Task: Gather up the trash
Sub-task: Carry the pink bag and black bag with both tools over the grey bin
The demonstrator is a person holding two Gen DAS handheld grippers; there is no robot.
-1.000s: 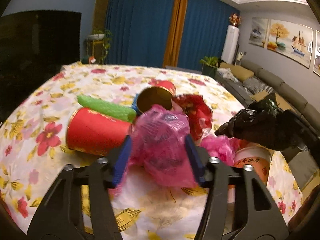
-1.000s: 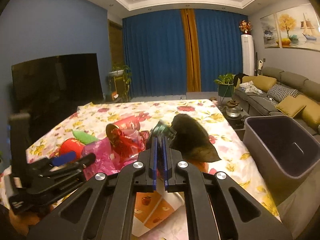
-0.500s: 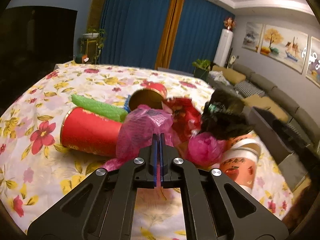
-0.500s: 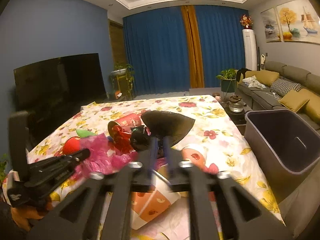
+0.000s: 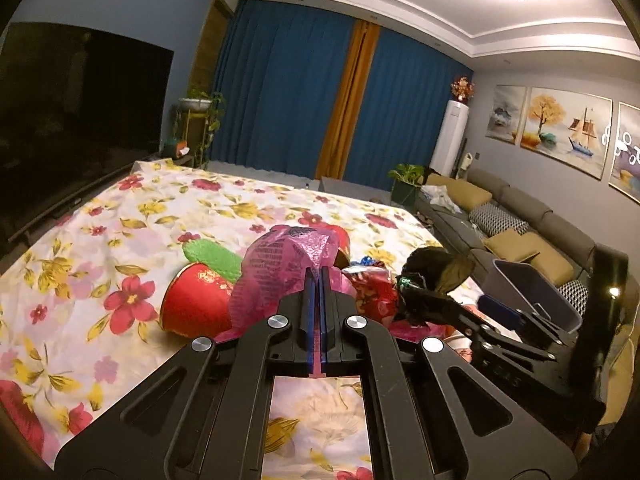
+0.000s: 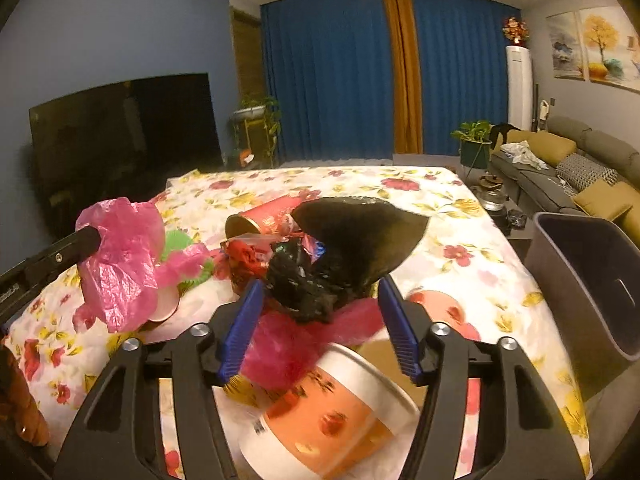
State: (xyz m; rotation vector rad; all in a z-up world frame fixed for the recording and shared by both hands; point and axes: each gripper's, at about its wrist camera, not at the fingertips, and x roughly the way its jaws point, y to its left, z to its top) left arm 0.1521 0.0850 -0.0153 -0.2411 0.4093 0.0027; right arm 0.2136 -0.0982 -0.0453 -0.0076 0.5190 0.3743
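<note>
My left gripper (image 5: 318, 280) is shut on a pink plastic bag (image 5: 284, 268) and holds it lifted above the floral table; the bag also shows at the left of the right wrist view (image 6: 120, 256). My right gripper (image 6: 320, 312) is open, its blue pads either side of a crumpled black plastic bag (image 6: 344, 256) that rests on the trash pile. That black bag shows in the left wrist view (image 5: 434, 272). An orange and white paper cup (image 6: 332, 412) lies on its side just under the right gripper.
A red paper cup (image 5: 196, 304), a green foam piece (image 5: 210, 254), red wrappers (image 6: 248, 256) and another pink bag (image 6: 304, 344) lie on the floral tablecloth (image 5: 100, 248). A grey bin (image 6: 592, 280) stands off the table's right edge. A sofa is beyond it.
My left gripper closed on the pink bag and lifted it. My right gripper, shut on the black bag a second ago, has opened and the black bag now sits between its pads.
</note>
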